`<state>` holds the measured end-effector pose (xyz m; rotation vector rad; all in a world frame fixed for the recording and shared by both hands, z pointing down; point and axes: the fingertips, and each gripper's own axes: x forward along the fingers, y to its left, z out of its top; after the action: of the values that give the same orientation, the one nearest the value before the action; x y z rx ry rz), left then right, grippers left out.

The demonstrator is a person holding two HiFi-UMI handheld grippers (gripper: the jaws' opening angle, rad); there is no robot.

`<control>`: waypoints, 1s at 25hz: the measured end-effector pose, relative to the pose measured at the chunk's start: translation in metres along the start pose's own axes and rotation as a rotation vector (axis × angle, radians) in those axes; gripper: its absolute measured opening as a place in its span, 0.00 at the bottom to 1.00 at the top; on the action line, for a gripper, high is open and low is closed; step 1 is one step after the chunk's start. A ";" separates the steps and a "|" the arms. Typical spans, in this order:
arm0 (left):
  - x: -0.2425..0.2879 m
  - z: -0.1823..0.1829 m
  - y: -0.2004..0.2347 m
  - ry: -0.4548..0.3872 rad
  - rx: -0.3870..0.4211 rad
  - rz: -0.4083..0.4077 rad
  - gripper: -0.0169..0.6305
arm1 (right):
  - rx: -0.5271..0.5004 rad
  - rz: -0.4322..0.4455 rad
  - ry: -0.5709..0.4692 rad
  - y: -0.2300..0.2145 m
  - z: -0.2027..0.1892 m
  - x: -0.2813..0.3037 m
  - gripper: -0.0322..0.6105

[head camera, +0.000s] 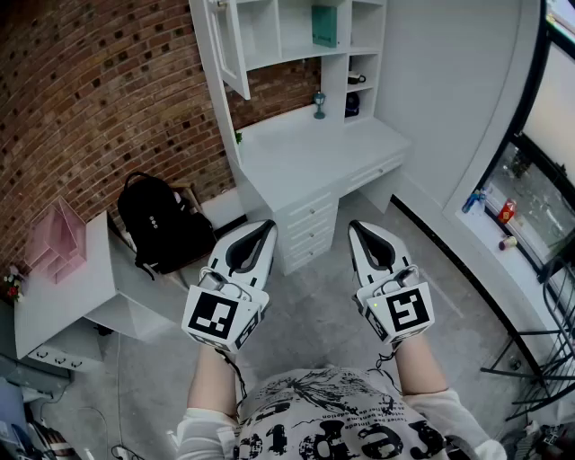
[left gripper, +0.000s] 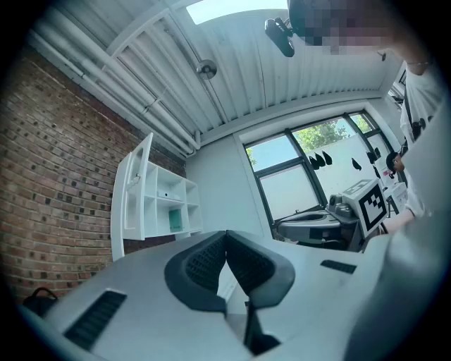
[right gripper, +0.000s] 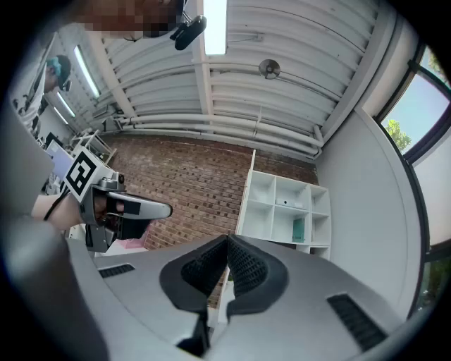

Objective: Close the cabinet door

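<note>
Trouble from here, as I judge it, lies mostly in the approach. The cabinet door point(head camera: 230, 47) stands swung out from the left end of the white shelf unit point(head camera: 296, 40) above the desk point(head camera: 305, 148), well apart from both tools, so the whole reach is yet to be made. If I push close to the hinge side, the door will likely resist and the tip may skid off the panel. If I push hard at the free edge, it could slam and jolt the teal box point(head camera: 325, 25) on the shelf behind it. A tip caught between door and frame as it shuts is another risk. The black backpack point(head camera: 162, 225) sits left of the desk, near the path the left side might take.

The left gripper point(head camera: 266, 225) and right gripper point(head camera: 358, 227) hover side by side in front of me, pointing toward the desk. On the left, the 2 fingers point(left gripper: 204, 264) meet at the tip with nothing between them. On the right, the fingers point(right gripper: 201, 268) are likewise pressed together and empty. Neither touches anything.
</note>
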<state>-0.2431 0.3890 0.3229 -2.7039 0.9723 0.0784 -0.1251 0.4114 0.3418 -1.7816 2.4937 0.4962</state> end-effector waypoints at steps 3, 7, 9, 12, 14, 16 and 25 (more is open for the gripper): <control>0.006 0.002 0.000 0.000 -0.005 0.003 0.05 | 0.018 -0.007 -0.005 -0.008 0.001 0.001 0.07; 0.017 0.000 -0.004 0.001 -0.006 0.003 0.05 | 0.029 -0.014 -0.002 -0.022 -0.004 0.001 0.07; 0.024 -0.001 -0.007 -0.001 -0.009 0.004 0.05 | 0.037 -0.022 0.002 -0.031 -0.007 0.001 0.07; 0.038 -0.004 -0.013 -0.002 -0.019 0.005 0.05 | 0.040 -0.018 0.006 -0.045 -0.012 0.001 0.07; 0.050 -0.005 -0.020 -0.015 -0.036 0.006 0.05 | 0.044 -0.006 0.004 -0.058 -0.016 0.001 0.07; 0.065 -0.003 -0.026 -0.057 -0.073 0.012 0.18 | 0.066 0.014 -0.009 -0.072 -0.019 0.001 0.07; 0.117 -0.007 0.017 0.010 -0.017 0.118 0.55 | 0.069 0.128 -0.024 -0.108 -0.024 0.050 0.07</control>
<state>-0.1635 0.3021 0.3089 -2.6628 1.1381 0.0960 -0.0381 0.3270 0.3288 -1.5903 2.5861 0.4282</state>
